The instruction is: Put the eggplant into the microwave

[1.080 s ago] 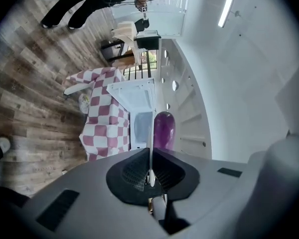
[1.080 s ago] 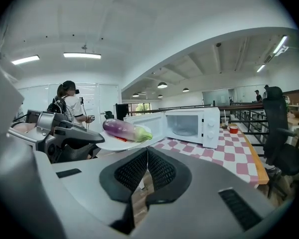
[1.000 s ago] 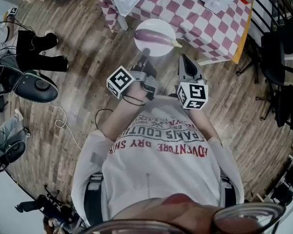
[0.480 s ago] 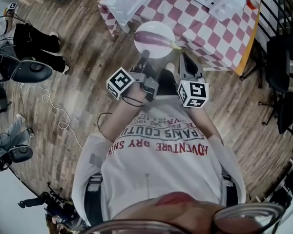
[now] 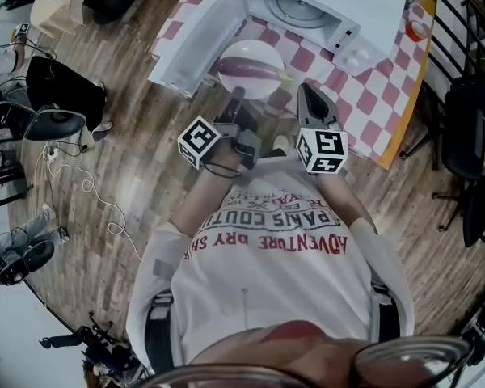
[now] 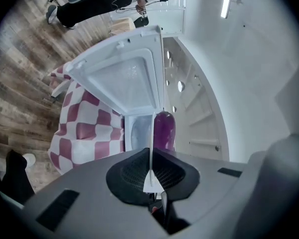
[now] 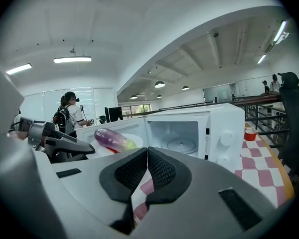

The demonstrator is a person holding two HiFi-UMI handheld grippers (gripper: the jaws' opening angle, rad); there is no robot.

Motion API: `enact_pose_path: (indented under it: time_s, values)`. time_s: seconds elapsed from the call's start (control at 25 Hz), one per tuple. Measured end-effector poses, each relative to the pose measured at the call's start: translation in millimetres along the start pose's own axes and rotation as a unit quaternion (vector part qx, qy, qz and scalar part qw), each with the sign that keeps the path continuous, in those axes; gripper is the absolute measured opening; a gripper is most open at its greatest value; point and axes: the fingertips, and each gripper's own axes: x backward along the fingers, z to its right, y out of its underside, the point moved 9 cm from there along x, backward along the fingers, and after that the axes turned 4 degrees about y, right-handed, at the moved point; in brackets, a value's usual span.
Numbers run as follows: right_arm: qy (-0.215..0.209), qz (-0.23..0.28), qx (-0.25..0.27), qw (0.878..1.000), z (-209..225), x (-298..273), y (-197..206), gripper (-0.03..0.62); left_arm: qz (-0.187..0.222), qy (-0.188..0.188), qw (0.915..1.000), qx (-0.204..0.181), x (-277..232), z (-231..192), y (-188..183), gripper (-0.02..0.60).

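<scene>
**A:** Where is the eggplant?

**B:** It lies across a white plate. In the head view its green stem end points to about 3 o'clock. The plate is held in the air close to the open microwave, which sits at roughly 1 o'clock from it.

**A:** What carries the plate?

**B:** The left gripper. Its jaws are clamped on the plate's near rim, at the plate's 6 o'clock. In the left gripper view the rim is a thin white edge pinched between the dark pads, and the purple eggplant rises just beyond them.

**A:** And the right gripper?

**B:** It is closed with its pads meeting, and nothing is between them. It sits at about 4 o'clock from the plate, near it but apart.

**A:** How does the microwave stand?

**B:** It is on the bench, which has a red-and-white checked cloth. The door is swung wide toward the plate's 10 o'clock. The turntable shows inside the cavity.
</scene>
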Motion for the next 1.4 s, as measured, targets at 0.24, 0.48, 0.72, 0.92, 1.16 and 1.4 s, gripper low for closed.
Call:
enact_pose_path:
  time_s: [0.24, 0.48, 0.72, 0.92, 1.16, 1.4]
  values:
    - [0.008, 0.006, -0.011, 1.000, 51, -43, -13, 0.026, -0.017, -0.008, 0.9998, -0.007, -71, 4, 9, 0.035]
    - [0.049, 0.014, -0.021, 0.998, 82, -60, -22, 0.026, -0.052, -0.028, 0.9982, -0.005, -124, 0, 10, 0.035]
    - [0.103, 0.011, -0.030, 0.994, 94, -75, -23, 0.026, -0.099, -0.034, 0.9945, -0.003, -170, -5, 2, 0.035]
    - [0.153, 0.003, -0.036, 0.988, 96, -86, -19, 0.026, -0.137, -0.046, 0.9893, -0.014, -200, -19, -10, 0.035]
    - [0.192, -0.009, -0.030, 0.981, 89, -100, -6, 0.026, -0.159, -0.077, 0.9840, -0.021, -233, -56, -24, 0.035]
    - [0.201, -0.025, -0.027, 0.979, 84, -114, -1, 0.026, -0.170, -0.087, 0.9816, -0.006, -262, -76, -27, 0.035]
